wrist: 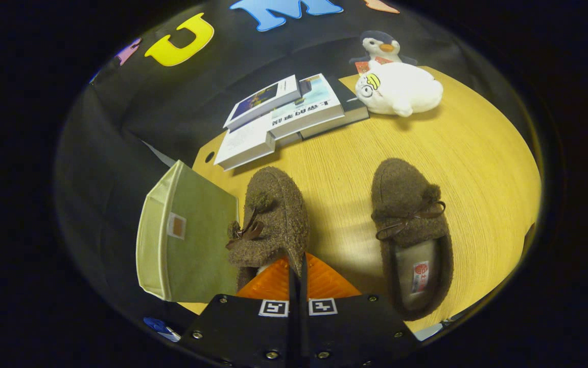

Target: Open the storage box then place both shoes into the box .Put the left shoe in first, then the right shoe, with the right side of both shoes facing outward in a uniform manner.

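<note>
My gripper point(298, 261) is shut on the thin side wall of a fuzzy brown shoe point(276, 214), near its heel. That shoe is tipped onto its side, bow and pompom facing the box, toe pointing away from me. It sits right against the pale green fabric storage box point(191, 230), which stands at the table's edge beside the fingers. I cannot tell whether the box's flap is open. The second brown shoe point(411, 235) lies flat on the wooden table point(477, 153) on the other side of the fingers, its lining showing and its toe pointing away.
Beyond the shoes lies a loose stack of books point(283, 112). A white plush toy point(398, 87) and a penguin plush point(380, 48) sit at the table's far edge. Bare wood runs between the two shoes.
</note>
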The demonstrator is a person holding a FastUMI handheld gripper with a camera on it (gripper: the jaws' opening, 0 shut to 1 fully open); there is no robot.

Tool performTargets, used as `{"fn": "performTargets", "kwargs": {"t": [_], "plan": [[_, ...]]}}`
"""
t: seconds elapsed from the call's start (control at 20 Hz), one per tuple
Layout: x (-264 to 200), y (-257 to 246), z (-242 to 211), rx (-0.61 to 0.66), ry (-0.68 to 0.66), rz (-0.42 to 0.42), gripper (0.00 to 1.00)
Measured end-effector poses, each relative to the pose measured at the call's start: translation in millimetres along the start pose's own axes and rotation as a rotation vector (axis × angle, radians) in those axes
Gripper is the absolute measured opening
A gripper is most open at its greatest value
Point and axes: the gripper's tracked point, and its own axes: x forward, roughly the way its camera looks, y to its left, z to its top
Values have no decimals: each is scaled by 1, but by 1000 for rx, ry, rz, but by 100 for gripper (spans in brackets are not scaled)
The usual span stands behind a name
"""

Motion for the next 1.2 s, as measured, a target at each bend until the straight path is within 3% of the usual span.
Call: {"fn": "performTargets", "kwargs": {"t": [0.55, 0.95, 1.2], "plan": [[-43, 109, 53, -27, -74, 140, 0], [-34, 184, 47, -59, -60, 216, 0], [-5, 215, 27, -74, -17, 221, 0]]}}
